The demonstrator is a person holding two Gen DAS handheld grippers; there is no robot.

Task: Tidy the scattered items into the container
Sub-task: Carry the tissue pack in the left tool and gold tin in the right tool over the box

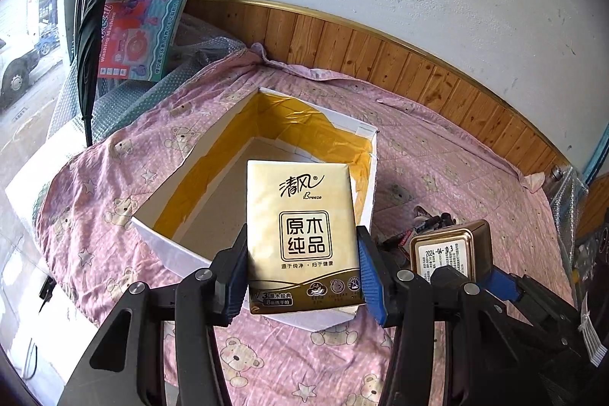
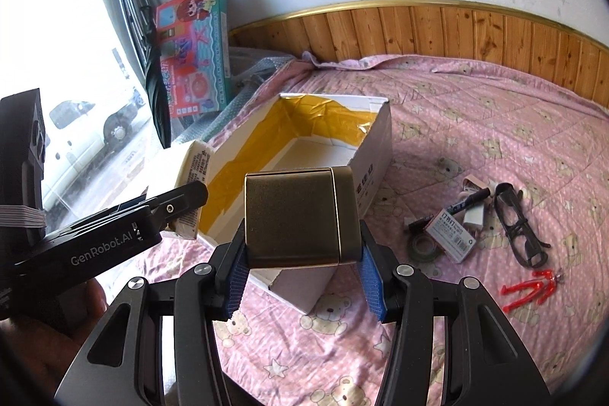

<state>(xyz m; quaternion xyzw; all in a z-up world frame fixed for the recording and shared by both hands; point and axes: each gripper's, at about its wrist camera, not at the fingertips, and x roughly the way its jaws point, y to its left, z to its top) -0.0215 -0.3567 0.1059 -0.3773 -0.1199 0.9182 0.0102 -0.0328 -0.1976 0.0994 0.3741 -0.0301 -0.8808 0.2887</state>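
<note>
Gripping a tissue pack point(image 1: 302, 234) between its blue fingers point(image 1: 371, 276), the left gripper point(image 1: 302, 276) holds it at frame centre over the open box point(image 1: 171, 250). The right gripper point(image 2: 302, 273) clamps a bronze tin point(image 2: 298, 217) above the box's near corner; other items lie at right on the pink bed point(image 2: 475, 94).

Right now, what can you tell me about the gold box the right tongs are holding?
The gold tin looks like shiny brownish-gold metal, boxy with rounded corners. A thin seam marks off its lid at one end. The left camera shows a white label with a printed date on one face. The right tongs squeeze it between blue pads, holding it in the air at the near edge of the open cardboard box.
</note>
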